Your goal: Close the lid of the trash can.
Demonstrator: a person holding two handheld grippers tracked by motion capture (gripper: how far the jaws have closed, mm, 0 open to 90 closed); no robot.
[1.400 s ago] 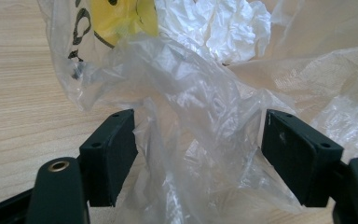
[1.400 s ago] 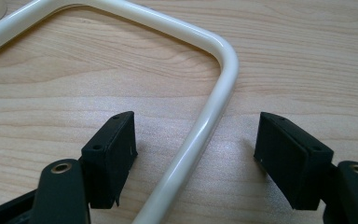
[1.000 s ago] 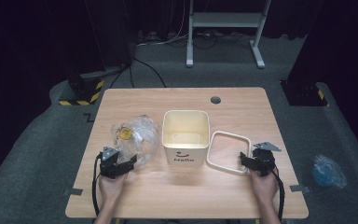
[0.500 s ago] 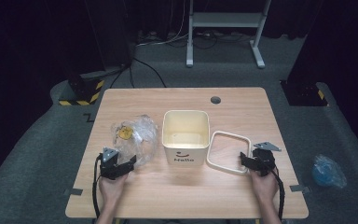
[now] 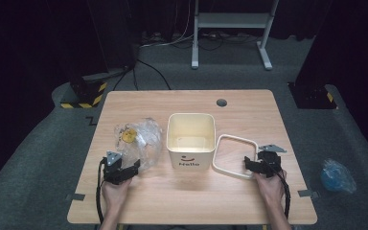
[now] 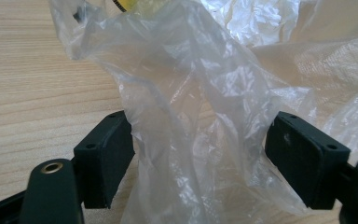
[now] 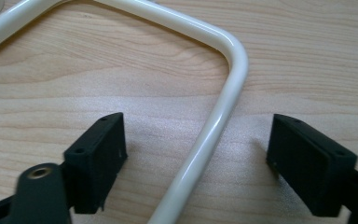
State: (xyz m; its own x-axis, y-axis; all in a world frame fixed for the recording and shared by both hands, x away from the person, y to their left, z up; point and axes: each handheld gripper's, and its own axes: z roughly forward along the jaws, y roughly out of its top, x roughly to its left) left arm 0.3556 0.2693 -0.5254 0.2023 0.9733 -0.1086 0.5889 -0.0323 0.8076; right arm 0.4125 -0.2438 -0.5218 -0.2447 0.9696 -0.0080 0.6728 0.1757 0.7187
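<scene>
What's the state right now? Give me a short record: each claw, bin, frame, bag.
left claw: open, jaws straddling a fold of the clear plastic bag, pads not pressing
right claw: open, jaws either side of the white frame, apart from it
bin: cream, upright, mid-table, between bag and frame
frame: flat on the table, right of bin
bag: crumpled, yellow item inside

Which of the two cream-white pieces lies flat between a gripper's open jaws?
The square ring frame, astride the right gripper; the cream bin stands upright, apart.
</scene>
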